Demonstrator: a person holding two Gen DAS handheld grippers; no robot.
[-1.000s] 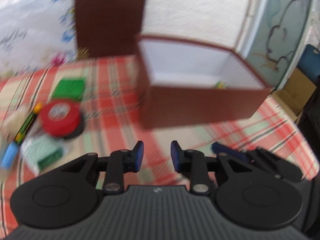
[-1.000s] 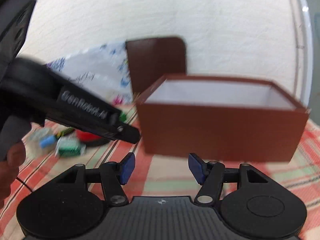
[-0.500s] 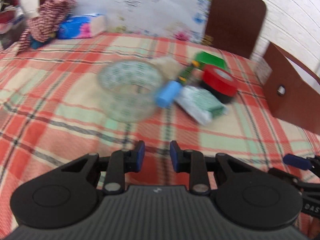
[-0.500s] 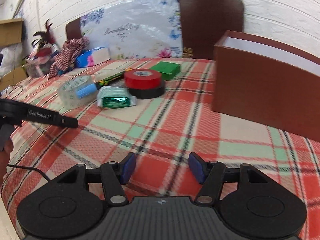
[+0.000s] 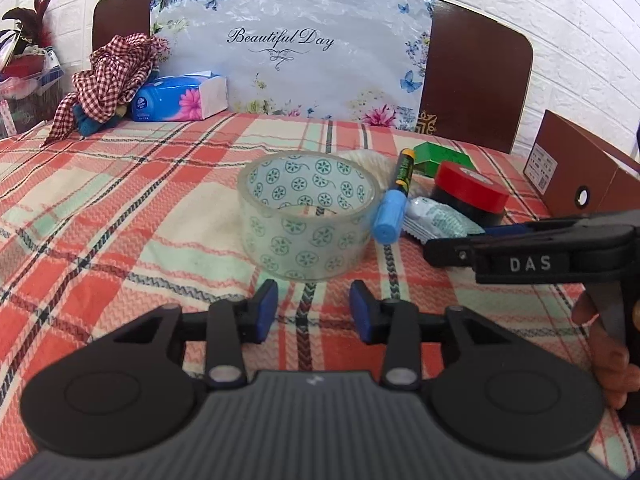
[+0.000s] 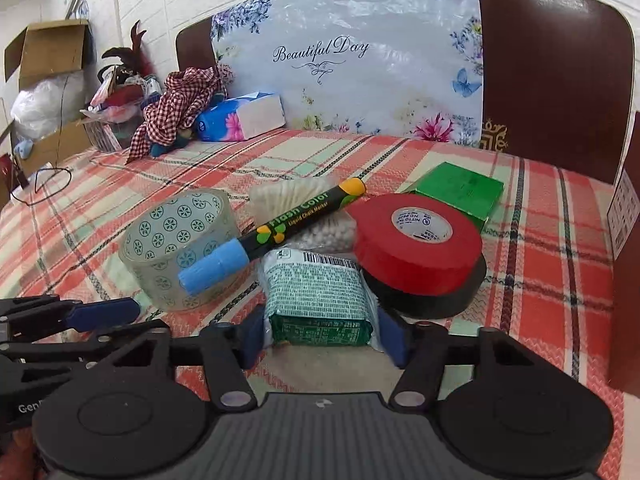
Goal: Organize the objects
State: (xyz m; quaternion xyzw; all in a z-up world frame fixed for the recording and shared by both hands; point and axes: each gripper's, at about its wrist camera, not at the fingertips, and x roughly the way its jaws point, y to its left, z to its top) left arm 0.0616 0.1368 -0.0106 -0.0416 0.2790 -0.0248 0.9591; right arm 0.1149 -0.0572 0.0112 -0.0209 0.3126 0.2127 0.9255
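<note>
A clear patterned tape roll (image 5: 308, 216) (image 6: 180, 248) lies on the plaid cloth. My left gripper (image 5: 314, 312) is open and empty just short of it. A black chalk marker with a blue cap (image 6: 272, 236) (image 5: 394, 204) leans on the roll. My right gripper (image 6: 320, 336) is open, its jaws on either side of a green-and-white packet (image 6: 318, 296) (image 5: 436, 220); contact is unclear. A red tape roll (image 6: 418, 242) (image 5: 470, 188) sits on a black roll (image 6: 432, 300). A green box (image 6: 460, 192) (image 5: 442, 158) lies behind. The brown box (image 5: 580, 180) (image 6: 626, 264) stands at right.
A bundle of cotton swabs (image 6: 304, 212) lies under the marker. A tissue box (image 5: 180, 98) and checked cloth (image 5: 112, 72) sit at the back left. A floral "Beautiful Day" sheet (image 5: 288, 48) covers the brown headboard (image 5: 476, 76).
Both grippers swung left from the brown box to the pile. The left one closed in on the clear tape roll and opened wider; the right one came down around the green packet.
</note>
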